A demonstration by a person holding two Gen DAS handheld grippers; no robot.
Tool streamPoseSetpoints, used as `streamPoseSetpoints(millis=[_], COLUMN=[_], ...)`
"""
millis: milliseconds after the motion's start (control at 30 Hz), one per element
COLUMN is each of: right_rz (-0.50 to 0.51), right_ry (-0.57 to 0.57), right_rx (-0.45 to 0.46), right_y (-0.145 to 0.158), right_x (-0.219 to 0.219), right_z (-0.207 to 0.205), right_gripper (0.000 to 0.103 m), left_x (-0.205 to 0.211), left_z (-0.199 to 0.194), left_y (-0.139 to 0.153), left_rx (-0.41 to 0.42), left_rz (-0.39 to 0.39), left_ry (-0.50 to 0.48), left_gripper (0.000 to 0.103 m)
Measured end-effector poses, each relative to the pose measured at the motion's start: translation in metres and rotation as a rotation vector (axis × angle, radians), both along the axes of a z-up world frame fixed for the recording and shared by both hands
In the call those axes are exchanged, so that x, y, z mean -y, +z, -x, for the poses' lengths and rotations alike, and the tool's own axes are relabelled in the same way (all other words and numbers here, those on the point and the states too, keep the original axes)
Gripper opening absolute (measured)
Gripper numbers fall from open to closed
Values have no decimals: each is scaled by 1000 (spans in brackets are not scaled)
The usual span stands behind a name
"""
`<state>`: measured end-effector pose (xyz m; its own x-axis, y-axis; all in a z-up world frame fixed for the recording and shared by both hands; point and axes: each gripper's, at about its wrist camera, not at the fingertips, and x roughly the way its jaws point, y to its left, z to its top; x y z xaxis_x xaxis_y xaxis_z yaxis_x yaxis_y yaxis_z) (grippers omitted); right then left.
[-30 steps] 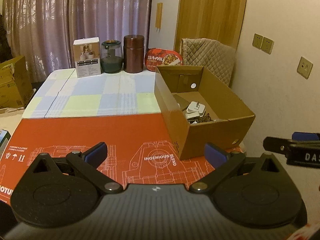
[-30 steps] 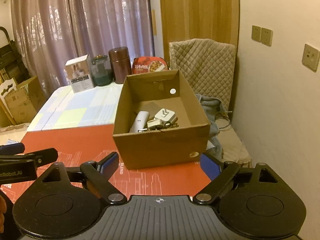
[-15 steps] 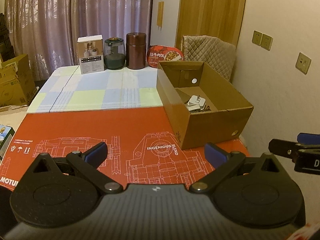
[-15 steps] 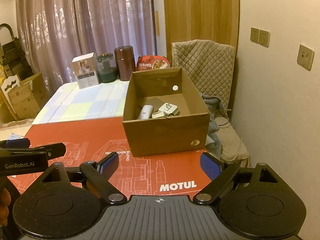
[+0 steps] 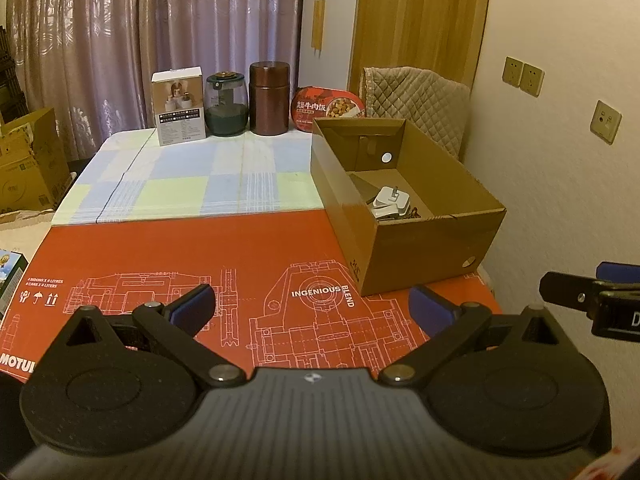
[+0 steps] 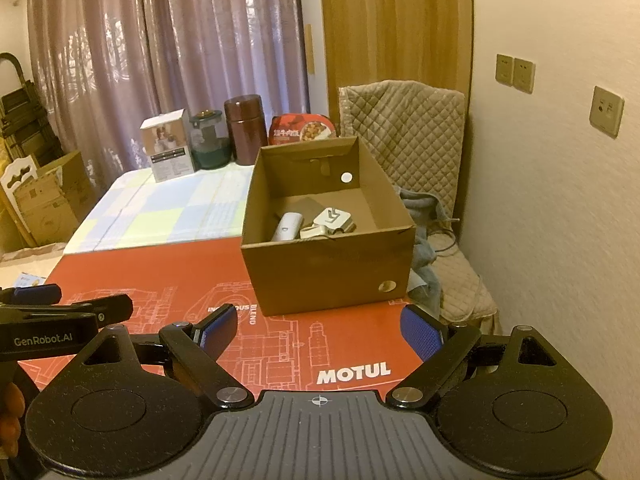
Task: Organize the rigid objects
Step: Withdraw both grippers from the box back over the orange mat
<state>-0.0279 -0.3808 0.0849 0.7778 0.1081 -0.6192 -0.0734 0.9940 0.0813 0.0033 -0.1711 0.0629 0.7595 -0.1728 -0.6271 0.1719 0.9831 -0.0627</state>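
Lengthwise, cardboard box, long axis toward curtains.

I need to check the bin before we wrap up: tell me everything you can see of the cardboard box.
The cardboard box is plain brown corrugated card, open-topped, with no lid in sight. It stands upright on the red printed sheet, at the table's right side, its far end toward the food tray. Each end wall has a round hole, the far one showing white. Inside lie a white plug adapter, a white rounded device and some flat, darker items. Neither gripper touches it.
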Motion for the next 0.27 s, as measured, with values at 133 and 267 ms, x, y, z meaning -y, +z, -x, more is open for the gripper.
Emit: streamPoseSetpoints(millis=[133, 267], right_rz=[0, 0], right_ry=[-5, -9], right_rx=[1, -1], right_y=[0, -2], right_x=[2, 4], right_z=[0, 0], right_gripper=[86, 86], left_x=[1, 2], left_z=[-1, 1], left_y=[0, 0], left_rx=[-3, 0], left_rz=[11, 29], left_ry=[-6, -17], left_gripper=[102, 102])
